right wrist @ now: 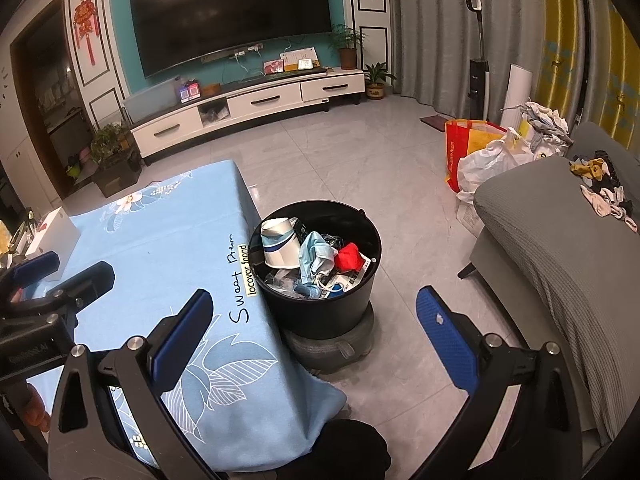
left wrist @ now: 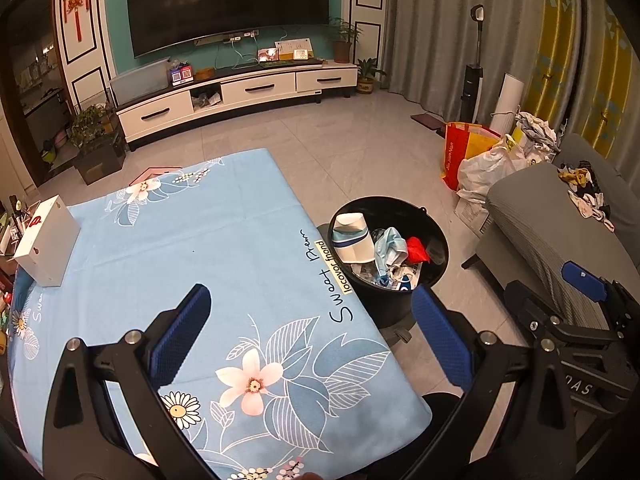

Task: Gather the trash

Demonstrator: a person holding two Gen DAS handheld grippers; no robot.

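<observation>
Two grippers' fingers spread wide and empty, black bin point(right wrist: 316, 272) holding white cup point(right wrist: 280, 242), blue mask point(right wrist: 316, 256), red scrap point(right wrist: 348, 258)

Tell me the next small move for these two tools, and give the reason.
Probably hold both back and scan the table once more. The left tool and right tool are both open and empty. The black bin already holds a paper cup, a blue mask and a red scrap. On the blue cloth only a white box remains, and it does not look like trash.
</observation>
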